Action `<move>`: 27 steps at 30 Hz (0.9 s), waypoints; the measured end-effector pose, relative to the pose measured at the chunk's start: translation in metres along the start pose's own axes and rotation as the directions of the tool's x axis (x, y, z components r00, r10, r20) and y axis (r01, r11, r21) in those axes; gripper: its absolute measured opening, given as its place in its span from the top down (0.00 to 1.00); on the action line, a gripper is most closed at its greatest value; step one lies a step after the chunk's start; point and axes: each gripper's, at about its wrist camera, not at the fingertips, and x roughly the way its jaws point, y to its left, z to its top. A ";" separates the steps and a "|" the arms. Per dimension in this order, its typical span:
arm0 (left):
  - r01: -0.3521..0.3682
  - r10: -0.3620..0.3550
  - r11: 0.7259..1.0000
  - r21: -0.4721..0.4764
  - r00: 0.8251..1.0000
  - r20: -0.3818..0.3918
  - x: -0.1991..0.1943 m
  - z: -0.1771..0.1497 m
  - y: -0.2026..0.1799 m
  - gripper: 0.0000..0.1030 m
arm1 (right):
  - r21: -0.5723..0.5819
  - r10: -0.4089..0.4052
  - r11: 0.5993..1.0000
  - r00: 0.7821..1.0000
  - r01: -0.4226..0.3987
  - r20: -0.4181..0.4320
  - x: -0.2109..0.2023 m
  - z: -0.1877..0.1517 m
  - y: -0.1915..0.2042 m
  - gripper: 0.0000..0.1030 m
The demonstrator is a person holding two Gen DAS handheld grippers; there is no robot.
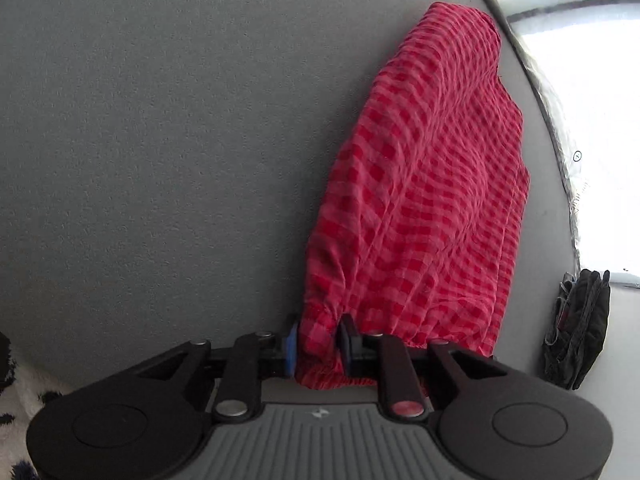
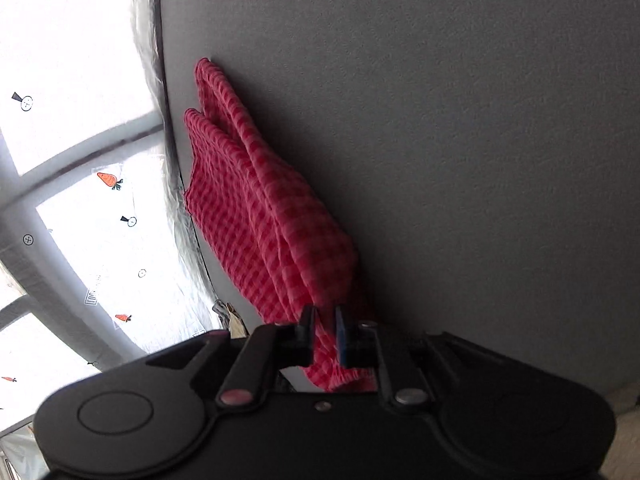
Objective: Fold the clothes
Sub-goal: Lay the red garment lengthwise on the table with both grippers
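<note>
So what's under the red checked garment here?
The red checked garment lies on the grey surface, with its near edge pinched by the left gripper and right gripper. Whatever lies beneath its folds is covered.

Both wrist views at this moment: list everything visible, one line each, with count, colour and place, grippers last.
checked garment: one, red and pink, hanging from both grippers in front of the grey surface.
grey surface: one, plain grey, behind the garment, filling most of both views.
dark bundle: one, black, lower right edge of the left wrist view; what it is cannot be told.
printed sheet: one, white with small orange carrots, left side of the right wrist view.
left gripper: one, black, shut on the garment's edge.
right gripper: one, black, shut on the garment's edge.
</note>
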 end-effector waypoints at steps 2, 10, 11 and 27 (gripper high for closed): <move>-0.025 0.024 0.999 0.024 1.000 0.007 -0.006 0.002 -0.001 0.65 | -0.070 -0.066 0.995 0.997 0.069 0.046 -0.004 -0.003 0.009 0.79; -0.066 0.044 0.981 0.180 0.992 0.120 -0.041 0.008 -0.011 0.52 | -0.356 -0.146 0.908 0.962 0.222 0.229 -0.007 -0.006 0.056 0.70; -0.070 0.048 0.980 0.185 0.991 0.124 -0.042 0.011 -0.011 0.52 | -0.386 -0.163 0.888 0.958 0.247 0.237 -0.004 -0.006 0.062 0.69; 0.061 -0.053 0.968 0.244 0.998 -0.040 0.015 0.009 -0.014 0.48 | -0.326 -0.122 0.938 0.992 0.116 0.002 0.040 -0.030 0.007 0.51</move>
